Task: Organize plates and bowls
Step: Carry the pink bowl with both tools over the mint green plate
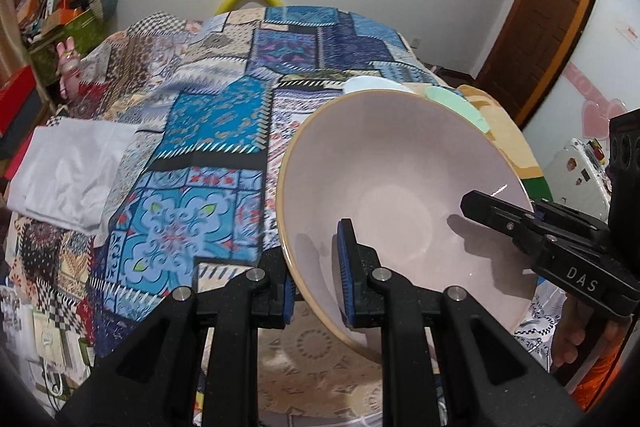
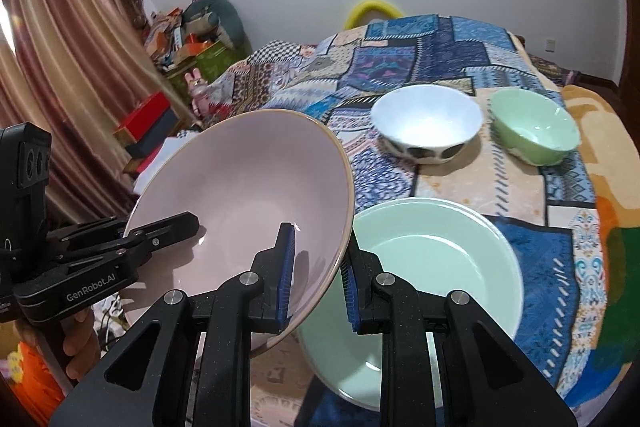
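Note:
A large pink bowl (image 1: 400,187) with a tan rim is held tilted above the bed. My left gripper (image 1: 318,291) is shut on its near-left rim. My right gripper (image 2: 318,291) is shut on its right rim and shows in the left wrist view (image 1: 496,215) reaching in from the right. The bowl shows in the right wrist view (image 2: 248,179); the left gripper (image 2: 160,231) clamps its left rim there. A pale green deep plate (image 2: 436,267) lies on the bed just right of the pink bowl. A white bowl with dark spots (image 2: 428,123) and a small green bowl (image 2: 534,125) stand farther back.
A patchwork bedspread (image 1: 208,155) covers the bed. A folded white cloth (image 1: 68,171) lies at its left. Boxes and clutter (image 1: 52,11) stand at the far left, curtains (image 2: 60,47) beside them. A wooden door (image 1: 548,15) is at the right.

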`<state>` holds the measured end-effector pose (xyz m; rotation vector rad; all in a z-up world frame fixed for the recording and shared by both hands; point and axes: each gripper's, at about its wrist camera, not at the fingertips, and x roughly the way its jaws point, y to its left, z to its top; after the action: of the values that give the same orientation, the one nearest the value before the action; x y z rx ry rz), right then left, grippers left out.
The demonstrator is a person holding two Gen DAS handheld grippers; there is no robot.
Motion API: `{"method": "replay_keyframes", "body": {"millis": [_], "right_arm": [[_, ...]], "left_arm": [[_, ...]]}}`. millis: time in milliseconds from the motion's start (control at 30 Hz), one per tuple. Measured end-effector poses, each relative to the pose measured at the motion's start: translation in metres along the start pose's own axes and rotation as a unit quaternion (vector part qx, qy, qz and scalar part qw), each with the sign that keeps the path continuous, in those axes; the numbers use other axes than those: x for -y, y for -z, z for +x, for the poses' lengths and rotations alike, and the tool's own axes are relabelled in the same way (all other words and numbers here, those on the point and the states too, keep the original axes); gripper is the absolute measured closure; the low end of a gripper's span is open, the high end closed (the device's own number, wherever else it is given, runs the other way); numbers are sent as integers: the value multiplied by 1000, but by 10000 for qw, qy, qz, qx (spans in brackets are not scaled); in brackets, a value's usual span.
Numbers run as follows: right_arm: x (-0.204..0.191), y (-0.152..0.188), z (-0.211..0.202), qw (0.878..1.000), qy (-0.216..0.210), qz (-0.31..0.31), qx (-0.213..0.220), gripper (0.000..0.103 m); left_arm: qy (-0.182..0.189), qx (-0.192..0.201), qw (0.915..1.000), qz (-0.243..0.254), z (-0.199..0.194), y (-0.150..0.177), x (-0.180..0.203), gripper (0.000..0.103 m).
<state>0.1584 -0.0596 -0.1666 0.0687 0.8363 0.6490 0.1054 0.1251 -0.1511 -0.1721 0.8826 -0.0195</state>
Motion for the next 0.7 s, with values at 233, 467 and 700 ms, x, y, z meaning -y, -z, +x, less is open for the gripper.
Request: {"method": "replay_keyframes", "body": {"millis": [233, 467, 700], "right_arm": [[-18, 2, 23, 9996, -35, -129, -245, 83], [-29, 5, 49, 9983, -31, -242, -533, 83], [-34, 10, 79, 9958, -72, -311, -853, 83]], "left_arm": [[-59, -131, 9996, -236, 10, 10, -28, 85], [-99, -342, 9983, -452, 29, 19, -51, 85], [-198, -548, 9965, -595, 48, 28, -73, 85]]}}
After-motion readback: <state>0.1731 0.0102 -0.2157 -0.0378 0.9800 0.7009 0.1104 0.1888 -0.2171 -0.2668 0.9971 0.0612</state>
